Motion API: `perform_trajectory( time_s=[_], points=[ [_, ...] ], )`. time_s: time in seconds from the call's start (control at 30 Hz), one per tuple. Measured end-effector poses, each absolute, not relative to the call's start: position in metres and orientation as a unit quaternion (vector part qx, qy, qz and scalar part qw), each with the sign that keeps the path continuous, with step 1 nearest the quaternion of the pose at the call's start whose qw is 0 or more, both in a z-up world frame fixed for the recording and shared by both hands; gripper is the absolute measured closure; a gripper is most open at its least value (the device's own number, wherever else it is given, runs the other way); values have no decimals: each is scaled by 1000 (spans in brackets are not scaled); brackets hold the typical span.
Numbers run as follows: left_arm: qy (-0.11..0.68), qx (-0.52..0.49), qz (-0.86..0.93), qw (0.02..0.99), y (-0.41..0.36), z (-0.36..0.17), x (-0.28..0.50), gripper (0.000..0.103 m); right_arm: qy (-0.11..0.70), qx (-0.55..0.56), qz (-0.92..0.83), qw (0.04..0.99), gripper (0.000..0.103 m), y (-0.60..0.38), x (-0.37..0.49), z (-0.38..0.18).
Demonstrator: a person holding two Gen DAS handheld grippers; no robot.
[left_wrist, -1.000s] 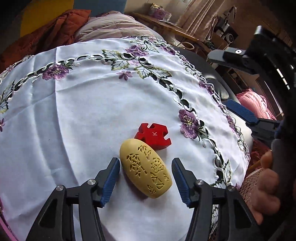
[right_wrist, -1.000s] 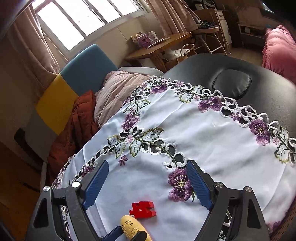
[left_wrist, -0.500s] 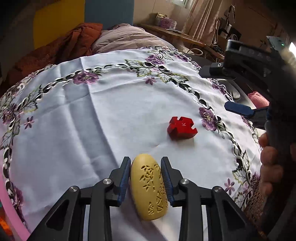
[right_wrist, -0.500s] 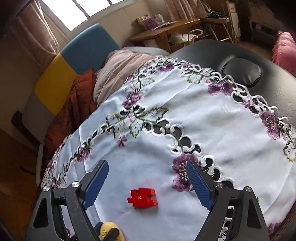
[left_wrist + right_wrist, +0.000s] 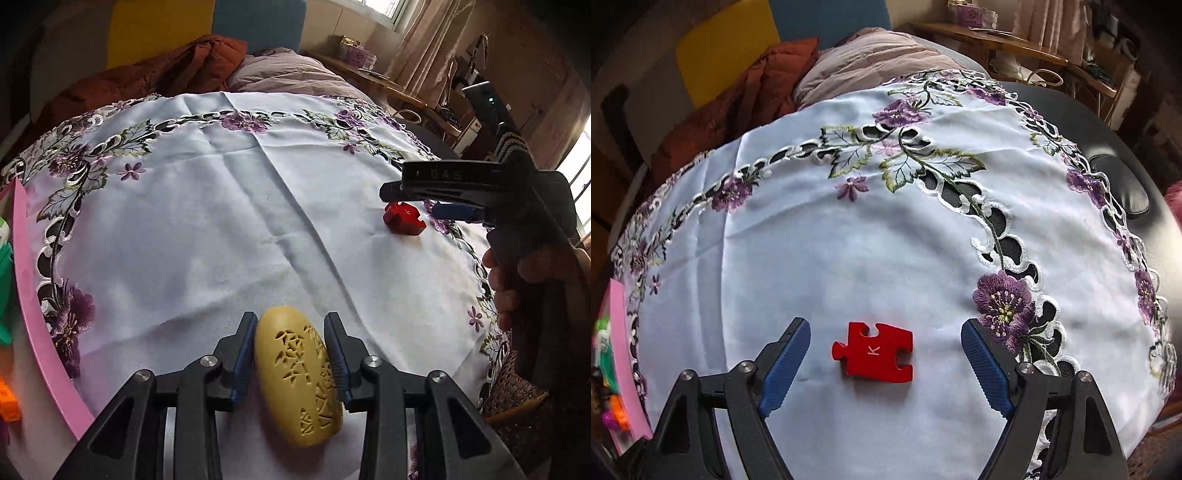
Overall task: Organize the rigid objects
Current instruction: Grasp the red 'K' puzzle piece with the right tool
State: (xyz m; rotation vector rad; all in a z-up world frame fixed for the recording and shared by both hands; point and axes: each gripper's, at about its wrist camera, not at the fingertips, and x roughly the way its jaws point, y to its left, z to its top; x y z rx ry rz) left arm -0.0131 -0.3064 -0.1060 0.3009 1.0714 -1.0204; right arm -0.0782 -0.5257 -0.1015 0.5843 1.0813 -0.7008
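A yellow carved oval (image 5: 299, 376) sits between the blue pads of my left gripper (image 5: 290, 325), which press its two sides; the jaws are opening slightly. It rests low over the white embroidered cloth (image 5: 207, 229). Far to the right lies a red puzzle piece (image 5: 404, 221) marked K. My right gripper (image 5: 883, 328) hangs over that red puzzle piece (image 5: 875, 352), one finger on each side with wide gaps. Its jaws are closing and the pads do not touch the piece. The right gripper (image 5: 410, 202) also shows in the left wrist view, held by a hand (image 5: 506, 288).
A pink tray (image 5: 33, 314) holding several colourful toys lies at the cloth's left edge; the same pink tray (image 5: 622, 332) shows in the right wrist view. Behind the table are an orange jacket (image 5: 155, 74) and a chair. A wicker basket (image 5: 517, 391) sits at the right.
My left gripper shut on the yellow oval and carried it left, away from the red piece, toward the pink tray. My right gripper came down over the red piece and its jaws narrowed.
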Motion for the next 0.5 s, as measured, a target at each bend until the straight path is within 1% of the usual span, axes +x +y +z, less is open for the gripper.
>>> perform_trajectory(
  time_s=[0.03, 0.13, 0.3, 0.5],
  points=[
    [484, 140, -465, 727, -307, -106, -14, 64, 507, 258, -318, 758, 57, -524, -76, -104],
    [481, 143, -470, 726, -304, -106, -18, 62, 530, 219, -313, 757, 56, -514, -69, -108],
    [483, 130, -471, 726, -298, -107, -17, 61, 531, 222, -303, 760, 55, -513, -68, -110],
    [473, 159, -462, 733, -300, -106, -26, 59, 531, 224, -305, 758, 54, -513, -65, -111]
  ],
)
